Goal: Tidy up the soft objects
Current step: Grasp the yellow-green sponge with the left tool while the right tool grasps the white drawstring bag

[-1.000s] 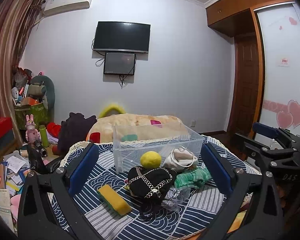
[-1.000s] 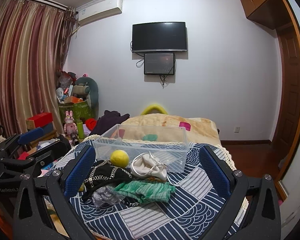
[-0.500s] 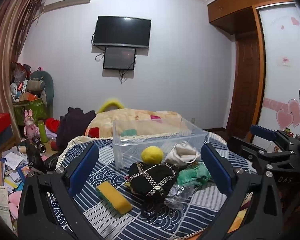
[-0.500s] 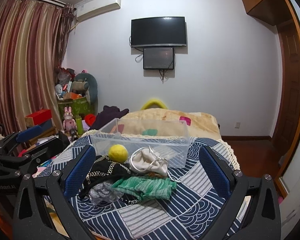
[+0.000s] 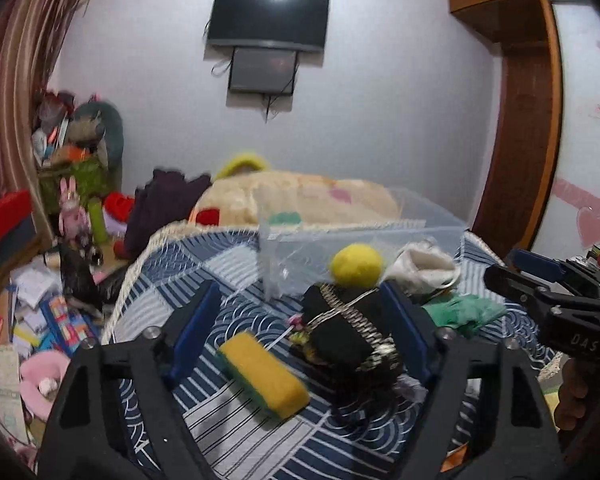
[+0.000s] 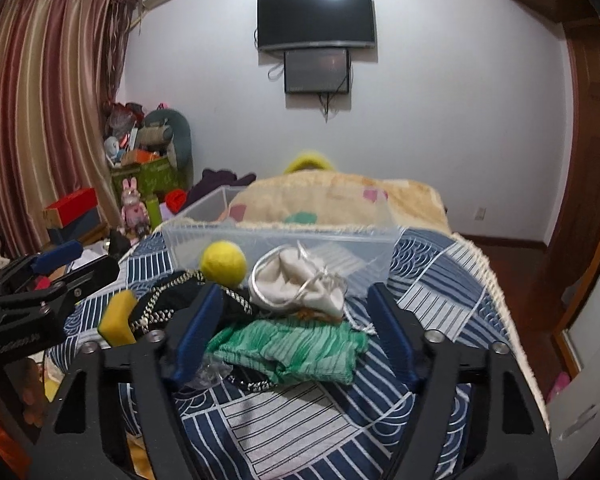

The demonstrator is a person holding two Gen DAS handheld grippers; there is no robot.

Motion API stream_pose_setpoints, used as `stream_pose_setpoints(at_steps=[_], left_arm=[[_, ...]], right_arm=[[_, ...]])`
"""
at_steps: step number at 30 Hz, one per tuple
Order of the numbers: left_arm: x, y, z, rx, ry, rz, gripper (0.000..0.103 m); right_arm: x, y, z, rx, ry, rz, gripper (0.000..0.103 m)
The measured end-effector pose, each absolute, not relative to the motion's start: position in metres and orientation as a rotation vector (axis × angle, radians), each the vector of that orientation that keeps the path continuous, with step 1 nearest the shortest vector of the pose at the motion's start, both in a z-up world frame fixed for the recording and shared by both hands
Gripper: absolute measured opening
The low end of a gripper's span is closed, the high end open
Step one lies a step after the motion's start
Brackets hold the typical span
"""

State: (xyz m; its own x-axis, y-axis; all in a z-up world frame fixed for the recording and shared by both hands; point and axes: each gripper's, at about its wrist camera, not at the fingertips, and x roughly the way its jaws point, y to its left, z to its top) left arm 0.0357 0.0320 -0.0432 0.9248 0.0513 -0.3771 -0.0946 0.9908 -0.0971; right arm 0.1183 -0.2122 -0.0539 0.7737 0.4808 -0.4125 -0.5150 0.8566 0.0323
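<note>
A pile of soft things lies on the blue patterned bedspread before a clear plastic bin: a yellow ball, a black chain-trimmed bag, a yellow sponge, a white pouch and a green cloth. My left gripper is open, its fingers either side of the sponge and black bag. My right gripper is open over the green cloth, the pouch just beyond. The bin looks empty.
A beige blanket lies behind the bin. Clutter of boxes, toys and papers fills the floor on the left. A wooden door and wardrobe stand on the right. A TV hangs on the far wall.
Both grippers have moved forward and down toward the pile, and their jaws stand narrower than before. The objects have not moved.
</note>
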Motion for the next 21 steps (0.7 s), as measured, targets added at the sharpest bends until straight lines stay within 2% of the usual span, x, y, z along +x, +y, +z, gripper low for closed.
stream_pose_setpoints(at_steps=[3,15,18,21], left_arm=[[0.048,0.047,-0.054,-0.160,0.451,0.091,0.069],[0.071,0.070,-0.095,-0.202,0.659,0.125,0.068],[0.073,0.069,-0.103,-0.218,0.695,0.091,0.054],[0.072,0.067,-0.105,-0.232,0.707,0.053,0.051]], right_arm=[[0.125,-0.208,-0.057,-0.092,0.454,0.546,0.064],[0.148,-0.201,-0.059,-0.105,0.511,0.531,0.063],[0.156,-0.198,-0.060,-0.109,0.524,0.527,0.063],[0.165,-0.194,-0.062,-0.109,0.541,0.526,0.063]])
